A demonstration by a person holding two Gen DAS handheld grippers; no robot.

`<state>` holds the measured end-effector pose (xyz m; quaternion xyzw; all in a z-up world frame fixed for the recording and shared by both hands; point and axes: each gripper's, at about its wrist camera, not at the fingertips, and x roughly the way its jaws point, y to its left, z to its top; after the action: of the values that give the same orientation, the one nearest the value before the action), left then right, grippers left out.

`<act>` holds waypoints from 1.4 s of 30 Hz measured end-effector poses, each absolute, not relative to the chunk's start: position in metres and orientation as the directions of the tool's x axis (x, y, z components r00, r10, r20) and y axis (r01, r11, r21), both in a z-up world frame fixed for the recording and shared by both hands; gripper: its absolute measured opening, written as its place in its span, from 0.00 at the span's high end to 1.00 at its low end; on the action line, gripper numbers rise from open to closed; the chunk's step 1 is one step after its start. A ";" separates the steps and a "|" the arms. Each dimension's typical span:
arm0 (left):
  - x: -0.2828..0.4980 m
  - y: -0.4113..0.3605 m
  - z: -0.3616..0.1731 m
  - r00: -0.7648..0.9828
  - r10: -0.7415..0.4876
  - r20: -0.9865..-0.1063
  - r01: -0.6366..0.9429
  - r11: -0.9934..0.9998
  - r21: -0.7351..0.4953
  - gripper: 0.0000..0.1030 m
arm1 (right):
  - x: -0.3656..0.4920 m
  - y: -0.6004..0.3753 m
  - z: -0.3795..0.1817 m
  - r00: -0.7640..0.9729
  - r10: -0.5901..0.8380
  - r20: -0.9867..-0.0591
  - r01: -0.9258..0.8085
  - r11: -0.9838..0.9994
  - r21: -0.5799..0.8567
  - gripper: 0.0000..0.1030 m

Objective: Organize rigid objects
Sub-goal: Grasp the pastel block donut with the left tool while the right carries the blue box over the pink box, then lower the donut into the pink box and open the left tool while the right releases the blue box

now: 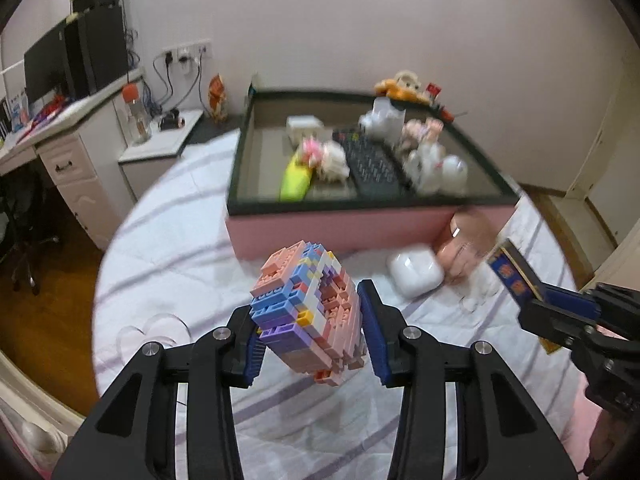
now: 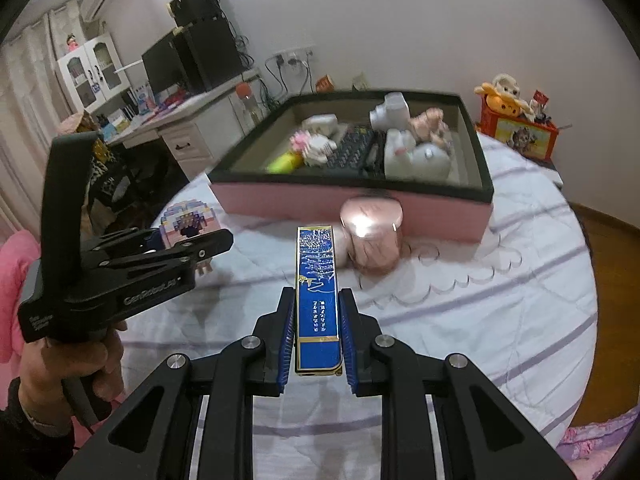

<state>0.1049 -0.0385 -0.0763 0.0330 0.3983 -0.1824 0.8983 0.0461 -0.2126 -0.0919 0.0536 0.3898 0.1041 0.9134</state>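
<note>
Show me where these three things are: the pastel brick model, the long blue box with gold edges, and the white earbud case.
Pastel plastic brick model (image 1: 308,312): left wrist view, its front face.
Long blue gold-edged box (image 2: 318,304): right wrist view, its top face.
White rounded earbud case (image 1: 416,272): left wrist view, its lid.

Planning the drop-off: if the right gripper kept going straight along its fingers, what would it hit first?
Probably the pink round jar ahead of the blue box held by the right gripper, before the pink storage box; depth is uncertain.

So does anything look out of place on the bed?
Two things lie loose outside the box: a white case and a pink jar, the jar tipped on its side against the box's pink wall.
</note>
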 end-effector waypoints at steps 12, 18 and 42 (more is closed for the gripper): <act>0.151 -0.049 0.014 0.709 -0.343 -0.616 0.392 0.918 -0.059 0.59 | 0.122 -0.218 -0.011 0.755 0.188 -0.629 -0.158 0.982 0.103 0.79; 0.208 -0.071 0.013 0.685 -0.351 -0.638 0.407 0.911 -0.064 0.59 | 0.184 -0.230 -0.016 0.723 0.170 -0.670 -0.129 0.985 0.110 0.79; 0.281 -0.104 -0.070 0.563 -0.260 -0.785 0.376 0.926 -0.037 0.00 | 0.258 -0.242 -0.075 0.609 0.144 -0.780 -0.063 0.989 0.134 0.25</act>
<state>0.2814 -0.1044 -0.0704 0.0672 0.4313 -0.1802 0.8815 0.2575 -0.2421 -0.0750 0.0465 0.4383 0.0578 0.8957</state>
